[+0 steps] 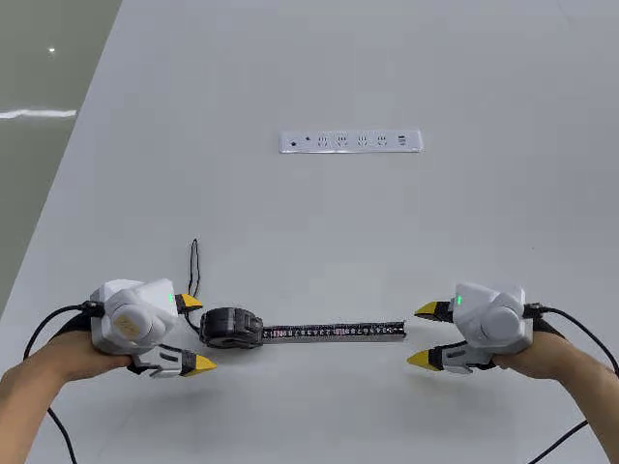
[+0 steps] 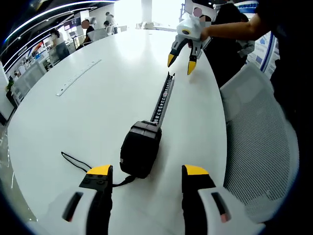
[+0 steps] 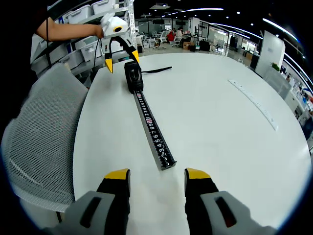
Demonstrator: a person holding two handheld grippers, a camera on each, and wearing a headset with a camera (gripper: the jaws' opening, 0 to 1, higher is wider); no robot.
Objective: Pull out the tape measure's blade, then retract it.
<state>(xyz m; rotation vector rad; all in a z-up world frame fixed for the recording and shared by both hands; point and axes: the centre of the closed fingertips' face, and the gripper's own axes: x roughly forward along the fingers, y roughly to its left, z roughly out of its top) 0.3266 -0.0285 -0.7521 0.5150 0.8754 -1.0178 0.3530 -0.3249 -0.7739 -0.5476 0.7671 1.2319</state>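
The tape measure (image 1: 232, 327) is sitting close to the near edge of the tabletop (image 1: 338, 222), toward its left side. Its black case is resting on the surface, and its blade (image 1: 334, 332) is lying flat, running out to the right along that near edge. The hooked end of the blade is pointing at the right gripper (image 1: 423, 334). A thin black strap (image 1: 193, 263) is trailing from the case toward the far edge.

The left gripper (image 1: 196, 333) is waiting just beside the case with its jaws standing wide. In the left gripper view the case is sitting just ahead of the yellow tips, and no pad is pressing on it. The right gripper is hovering just beyond the blade's end, also with its jaws wide. In the right gripper view the hook is lying just ahead of the gap between the tips, apart from both.

A white power strip (image 1: 351, 141) is lying well apart from all this, farther up the middle of the tabletop, and a mesh chair (image 3: 39, 147) is standing off the near edge.

Judging by the length of blade showing, the pulling-out half is looking done, or nearly so. The retracting half is looking not yet done, since the blade is lying out at length. What is remaining seems to be steadying the case and letting the blade run back in. Whether a lock is holding the blade out, I cannot tell.
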